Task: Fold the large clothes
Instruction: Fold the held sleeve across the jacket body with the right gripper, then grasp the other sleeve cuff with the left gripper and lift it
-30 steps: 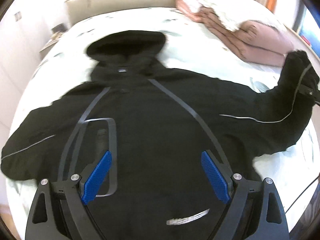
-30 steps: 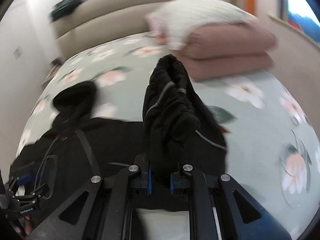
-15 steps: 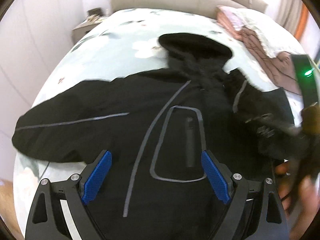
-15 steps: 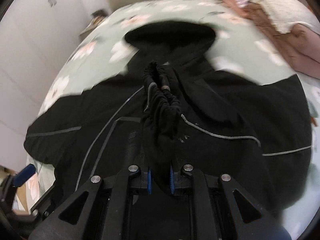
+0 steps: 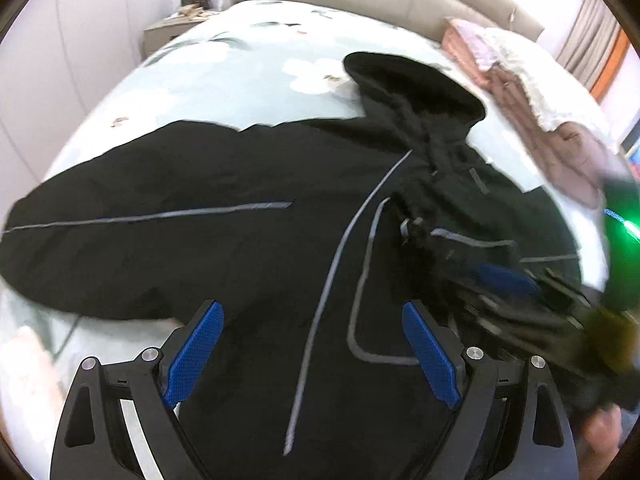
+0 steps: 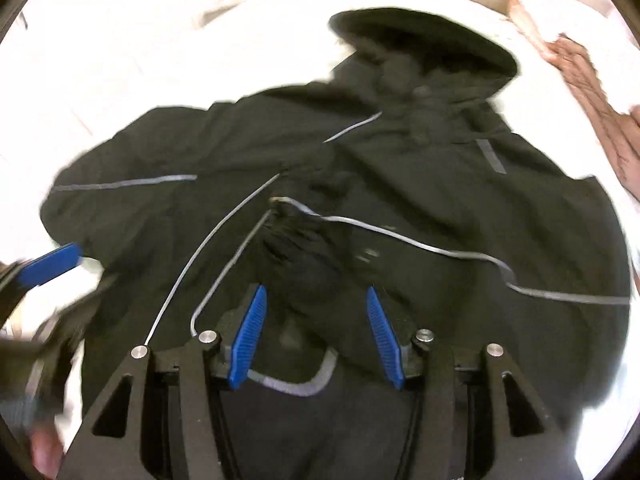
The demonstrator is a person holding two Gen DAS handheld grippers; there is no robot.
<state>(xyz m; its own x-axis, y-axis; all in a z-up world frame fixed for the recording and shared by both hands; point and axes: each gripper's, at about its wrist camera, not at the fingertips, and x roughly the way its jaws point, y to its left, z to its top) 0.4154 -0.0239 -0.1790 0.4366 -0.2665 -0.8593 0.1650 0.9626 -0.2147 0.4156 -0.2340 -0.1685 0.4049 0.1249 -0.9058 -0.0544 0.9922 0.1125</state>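
A: Since the earlier frame, your right gripper has carried the sleeve cuff across onto the black hooded jacket; its jaws are opening, cuff lying loose between them.

B: And your left gripper?

A: Spread wide, pinching nothing, above the jacket on the floral bed.

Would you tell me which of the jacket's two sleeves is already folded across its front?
The sleeve whose gathered cuff lies between the opening right gripper jaws; the other sleeve lies stretched out on the bed.
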